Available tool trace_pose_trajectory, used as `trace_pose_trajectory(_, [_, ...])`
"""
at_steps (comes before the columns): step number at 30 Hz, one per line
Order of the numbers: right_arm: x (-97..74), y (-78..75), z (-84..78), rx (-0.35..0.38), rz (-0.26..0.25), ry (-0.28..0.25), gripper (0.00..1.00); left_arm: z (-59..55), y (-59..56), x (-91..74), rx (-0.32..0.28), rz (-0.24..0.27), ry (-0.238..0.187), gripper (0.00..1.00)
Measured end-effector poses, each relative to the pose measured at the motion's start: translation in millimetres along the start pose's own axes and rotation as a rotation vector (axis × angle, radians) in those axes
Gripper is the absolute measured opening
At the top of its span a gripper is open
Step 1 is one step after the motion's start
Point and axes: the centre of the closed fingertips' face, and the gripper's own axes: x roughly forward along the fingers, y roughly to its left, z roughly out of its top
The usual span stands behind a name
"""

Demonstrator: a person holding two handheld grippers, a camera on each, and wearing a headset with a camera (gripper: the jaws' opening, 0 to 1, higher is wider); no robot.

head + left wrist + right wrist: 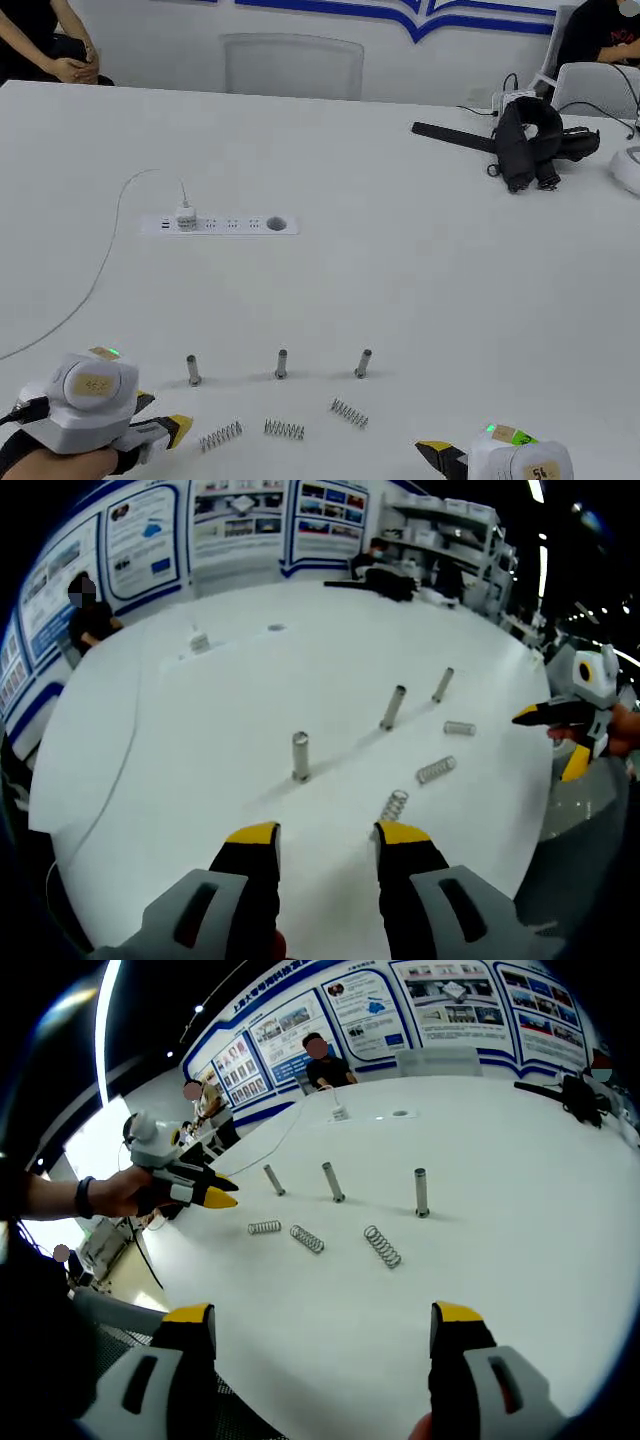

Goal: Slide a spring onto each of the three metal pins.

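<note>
Thin steel springs (284, 429), three lying loose on the white table (400, 280) just in front of the bare upright pins (281, 363), look light, squashy and prone to rolling, best pinched gently mid-coil, while the left gripper (328, 832) stands part-open and the right gripper (322, 1313) wide, both empty.

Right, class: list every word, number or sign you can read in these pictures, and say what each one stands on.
"54", probably: on the round sticker on the right tool.
Print on the tan sticker on the left tool: too blurred to read.
Text on the wall posters: too small and blurred to read.
On the power strip: no legible marking.
</note>
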Motion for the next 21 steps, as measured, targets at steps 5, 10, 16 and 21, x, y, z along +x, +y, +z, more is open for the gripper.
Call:
trace_pose_trajectory(5, [2.8, 1.6, -1.6, -0.002, 0.007, 0.006, 0.9, -11.0, -1.7, -5.1, -0.006, -0.011, 0.001, 0.43])
trace_pose_trajectory(10, [5.0, 2.2, -2.6, -0.005, 0.012, 0.01, 0.9, -17.4, -5.5, -12.3, -0.006, -0.026, -0.005, 0.47])
trace_pose_trajectory(16, [6.5, 1.6, -2.1, -0.006, 0.015, 0.011, 0.9, -21.9, -9.5, -18.5, -0.01, -0.039, -0.012, 0.51])
trace_pose_trajectory(21, [7.8, -0.1, -1.9, -0.007, 0.015, 0.014, 0.9, -25.7, -16.5, -20.6, -0.025, -0.062, -0.016, 0.58])
